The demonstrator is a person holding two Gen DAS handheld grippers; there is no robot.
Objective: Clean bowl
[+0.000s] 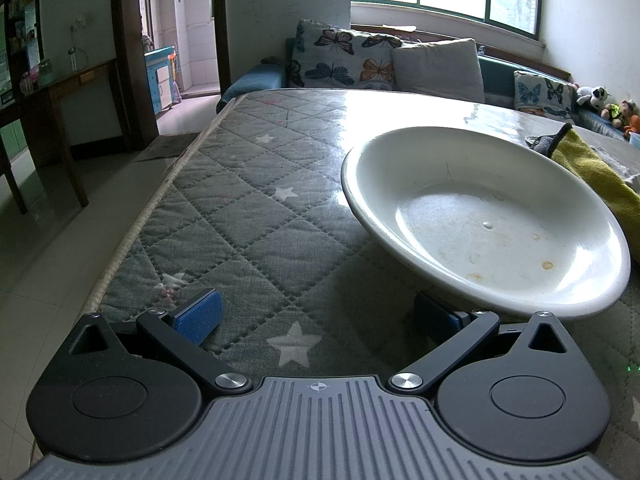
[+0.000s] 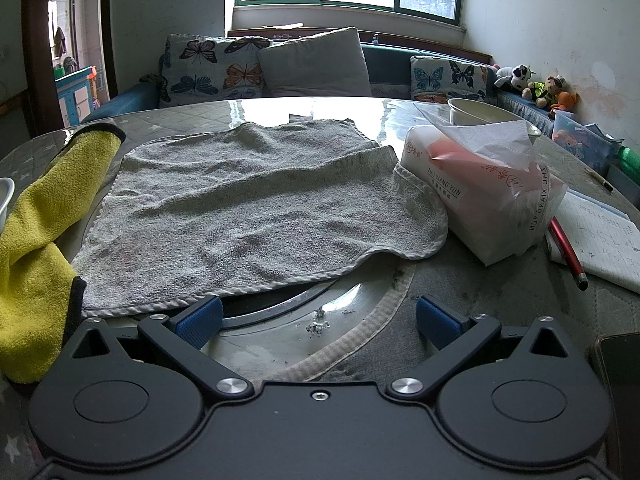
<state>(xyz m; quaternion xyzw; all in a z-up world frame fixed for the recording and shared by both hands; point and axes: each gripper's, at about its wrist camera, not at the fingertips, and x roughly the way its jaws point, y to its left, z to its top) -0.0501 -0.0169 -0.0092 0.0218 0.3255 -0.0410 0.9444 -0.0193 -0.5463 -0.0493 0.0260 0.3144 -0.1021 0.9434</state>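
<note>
White bowl [image 1: 486, 216] w/ brownish stains inside, on quilted table [image 1: 256, 200].

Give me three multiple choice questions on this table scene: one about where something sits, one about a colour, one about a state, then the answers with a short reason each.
1. Where does the tissue pack lie relative to the grey towel?
A. To its right, on its edge
B. To its left
C. Under it

2. What colour is the cloth left of the grey towel?
A. Red
B. Yellow
C. Blue

3. What is the state of the white bowl?
A. Spotless
B. Full of water
C. Marked with brownish stains and specks

Answers:
1 A: in the right wrist view the pack sits at the towel's right side, pressing on its hem.
2 B: the cloth is bright yellow with dark trim.
3 C: the left wrist view shows brownish spots on the bowl's inner surface, and no water fills it.
</note>
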